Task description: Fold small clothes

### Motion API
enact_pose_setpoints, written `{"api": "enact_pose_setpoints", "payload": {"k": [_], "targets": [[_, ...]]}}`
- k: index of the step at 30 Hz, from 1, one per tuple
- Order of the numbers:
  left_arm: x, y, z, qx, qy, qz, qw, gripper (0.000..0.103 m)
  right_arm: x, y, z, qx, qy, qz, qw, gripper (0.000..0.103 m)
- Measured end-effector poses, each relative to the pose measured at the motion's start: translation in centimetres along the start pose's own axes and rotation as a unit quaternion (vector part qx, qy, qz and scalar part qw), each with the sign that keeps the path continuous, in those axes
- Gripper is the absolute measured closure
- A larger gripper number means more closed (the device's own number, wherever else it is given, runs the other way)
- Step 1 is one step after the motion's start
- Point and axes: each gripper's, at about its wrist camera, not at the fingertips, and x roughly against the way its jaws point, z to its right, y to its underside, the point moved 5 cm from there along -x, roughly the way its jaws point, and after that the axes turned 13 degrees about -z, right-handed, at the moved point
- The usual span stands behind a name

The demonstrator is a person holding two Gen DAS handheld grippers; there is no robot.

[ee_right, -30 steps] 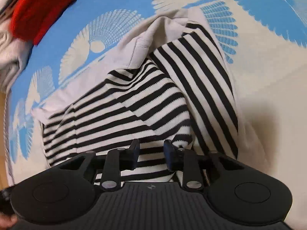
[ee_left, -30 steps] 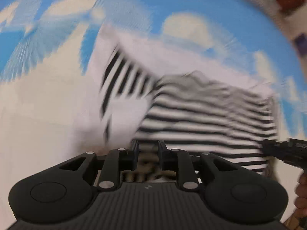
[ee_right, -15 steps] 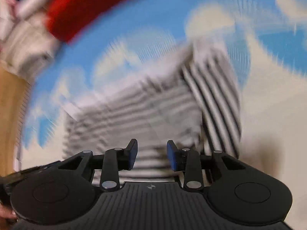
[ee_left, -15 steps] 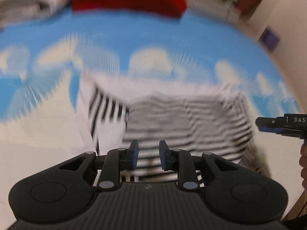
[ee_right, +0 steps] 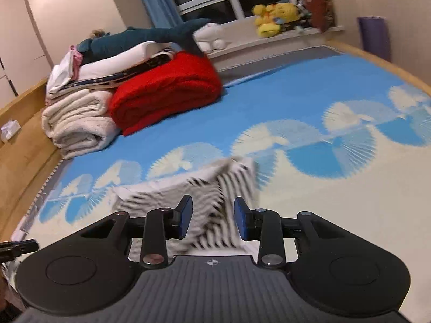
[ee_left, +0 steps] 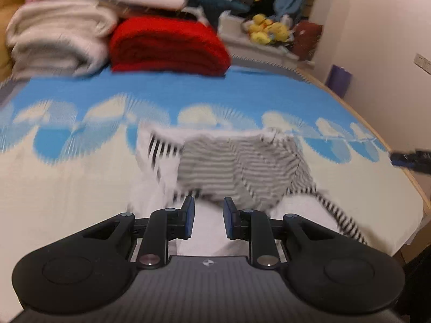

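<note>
While both my grippers hang tilted down over the bed point(ee_left: 242, 94), its blue-and-cream fan-print cover looks smooth and flat. The striped top point(ee_left: 237, 167), soft knit, lies bunched mid-bed ahead of them. Left gripper point(ee_left: 208, 220) and right gripper point(ee_right: 212, 219) both stand parted, blue pads holding nothing. Fluffy red blanket point(ee_right: 167, 94) sits folded behind.

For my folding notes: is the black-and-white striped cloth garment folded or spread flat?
Folded: the black-and-white striped cloth garment lies doubled over, with stripes crossing at different angles.
</note>
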Motion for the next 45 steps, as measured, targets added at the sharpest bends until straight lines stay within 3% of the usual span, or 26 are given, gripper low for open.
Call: {"api": "enact_pose_setpoints", "payload": {"k": [4,11,15,19,22,25,31,34,38,45], "targets": [[-1.9,5.3,-2.7,0.091,0.007,-0.075,0.9929,0.083,-0.2,5.8,3.0,-0.067,0.012,-0.038,0.997,0.074],[-1.7,7.2,-5.6,0.161,0.015,-0.128,0.9785,0.082,-1.0,11.6,4.3,-0.092,0.03,-0.066,0.993,0.073],[-1.7,8.2,-6.1,0.168,0.017,-0.126,0.9776,0.082,-2.2,13.1,3.8,-0.128,-0.006,-0.105,0.986,0.071],[-3.3,10.0,-7.1,0.202,0.047,-0.124,0.9704,0.078,-3.1,13.5,3.2,-0.101,0.033,-0.113,0.988,0.062],[-5.1,10.9,-7.7,0.238,0.04,-0.166,0.9562,0.076,-3.9,14.0,4.0,-0.119,0.035,-0.129,0.984,0.059],[-5.3,10.7,-7.7,0.242,0.045,-0.161,0.9558,0.058,-4.5,14.5,4.7,-0.124,0.051,-0.14,0.981,0.057],[-6.6,11.2,-8.2,0.267,0.04,-0.185,0.9452,0.046,-6.1,15.9,5.6,-0.105,0.069,-0.184,0.975,0.05],[-7.3,11.2,-8.1,0.273,0.038,-0.195,0.9411,0.046,-7.0,16.7,5.9,-0.103,0.07,-0.211,0.969,0.049],[-8.1,11.3,-7.2,0.259,0.036,-0.207,0.9426,0.045,-7.9,17.4,5.9,-0.102,0.079,-0.239,0.962,0.049],[-9.4,11.7,-6.8,0.242,0.02,-0.218,0.9451,0.047,-8.5,17.6,5.2,-0.088,0.086,-0.249,0.961,0.051]]}}
